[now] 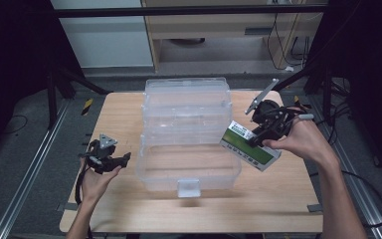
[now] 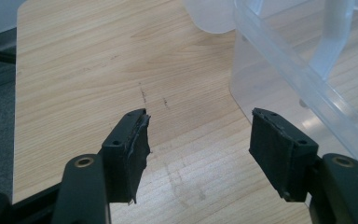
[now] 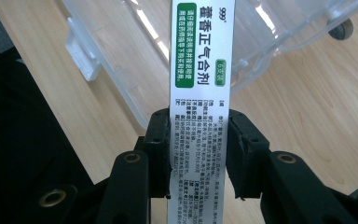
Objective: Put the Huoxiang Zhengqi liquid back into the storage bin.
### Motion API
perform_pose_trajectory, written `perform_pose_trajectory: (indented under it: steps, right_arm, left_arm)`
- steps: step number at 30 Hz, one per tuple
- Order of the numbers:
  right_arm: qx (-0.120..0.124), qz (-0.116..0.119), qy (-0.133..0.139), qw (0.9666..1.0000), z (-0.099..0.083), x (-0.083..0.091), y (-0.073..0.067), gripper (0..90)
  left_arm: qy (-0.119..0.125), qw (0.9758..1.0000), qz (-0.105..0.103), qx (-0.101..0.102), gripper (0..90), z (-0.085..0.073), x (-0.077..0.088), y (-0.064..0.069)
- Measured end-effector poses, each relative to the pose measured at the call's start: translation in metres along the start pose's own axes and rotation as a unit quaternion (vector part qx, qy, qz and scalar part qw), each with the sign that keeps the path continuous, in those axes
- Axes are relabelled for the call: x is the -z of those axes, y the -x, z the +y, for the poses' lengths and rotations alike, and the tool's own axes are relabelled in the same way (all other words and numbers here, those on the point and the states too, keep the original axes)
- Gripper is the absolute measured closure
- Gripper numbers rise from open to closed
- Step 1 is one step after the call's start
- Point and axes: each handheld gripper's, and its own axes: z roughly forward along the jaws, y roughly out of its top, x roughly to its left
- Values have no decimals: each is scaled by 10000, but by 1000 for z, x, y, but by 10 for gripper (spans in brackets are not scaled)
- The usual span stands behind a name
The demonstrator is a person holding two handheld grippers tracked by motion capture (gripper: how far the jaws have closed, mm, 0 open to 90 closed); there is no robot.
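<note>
Jaws of left gripper (image 1: 124, 158) stand wide apart, nothing between them, low over bare wooden table (image 1: 114, 124) just left of clear plastic box (image 1: 189, 169). Box is open, lid (image 1: 186, 97) tipped back at far side, latch tab (image 1: 189, 187) on near wall. Right gripper (image 1: 256, 140): 2 jaws closed on narrow edges of white-and-green medicine carton (image 1: 250, 145). Carton hangs over box's right rim, long axis running near-right to far-left, free end pointing toward box interior.
</note>
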Motion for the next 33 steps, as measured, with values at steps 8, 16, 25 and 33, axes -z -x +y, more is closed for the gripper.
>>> perform_pose_trajectory:
  steps: [8,16,25,33]
  right_arm:
    - [324,96,85,9994,16,2,-3,642]
    - [593,150,20,9981,29,-3,-5,642]
    - [857,229,-20,9961,46,-12,-11,642]
    - [1120,322,-120,9931,53,-22,-15,642]
  left_arm:
    - [-15,10000,3,-5,364,0,-1,0]
    - [-52,10000,-29,-5,364,-1,-3,0]
    - [-12,10000,-37,34,363,0,-3,-3]
    - [-22,10000,-30,38,363,0,-3,-4]
